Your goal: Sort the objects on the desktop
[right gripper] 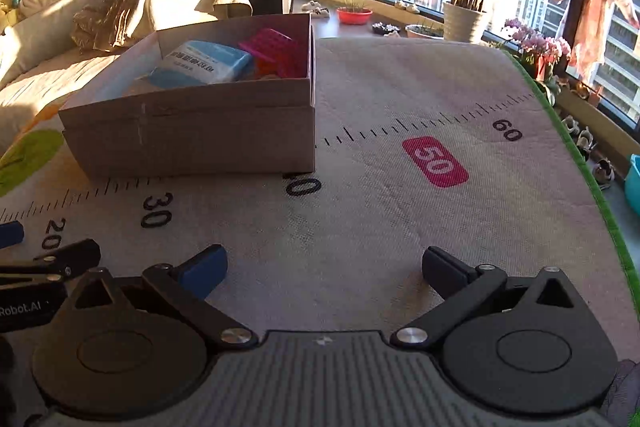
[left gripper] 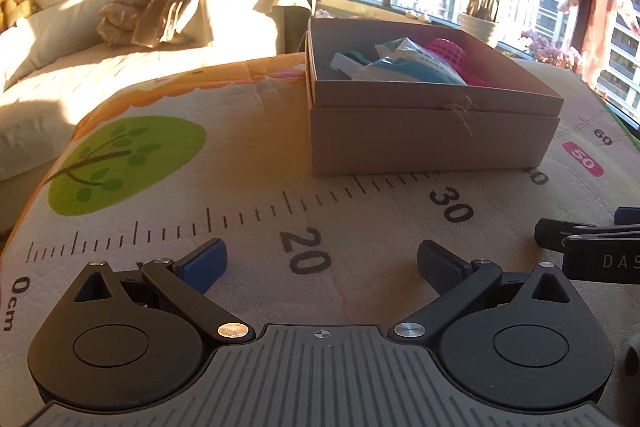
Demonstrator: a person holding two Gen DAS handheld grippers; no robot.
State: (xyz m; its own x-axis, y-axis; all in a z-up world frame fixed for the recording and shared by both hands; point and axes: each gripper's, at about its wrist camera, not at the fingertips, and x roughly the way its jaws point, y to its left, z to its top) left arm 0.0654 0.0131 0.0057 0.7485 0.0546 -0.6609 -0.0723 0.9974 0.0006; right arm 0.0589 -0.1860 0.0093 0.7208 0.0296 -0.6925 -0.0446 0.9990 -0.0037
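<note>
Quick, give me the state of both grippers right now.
Left gripper: open, holding nothing, above the mat.
Right gripper: open, holding nothing, above the same mat.

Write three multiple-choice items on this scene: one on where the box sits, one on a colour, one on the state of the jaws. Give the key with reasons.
1. Where does the box sit on the mat?
A. Past the 60 mark
B. On the ruler line, its near right corner by the 40 mark
C. On the green tree print

2. What colour is the basket in the box?
A. Pink
B. Yellow
C. Black

3. How do the jaws of the left gripper and right gripper stand?
A. Both shut on a packet
B. Left shut, right open
C. Both open, holding nothing

Key:
1 B: the box corner meets the 40 in the right wrist view.
2 A: pink mesh shows beside the blue packet.
3 C: in each view only bare mat lies between the spread jaws.
</note>
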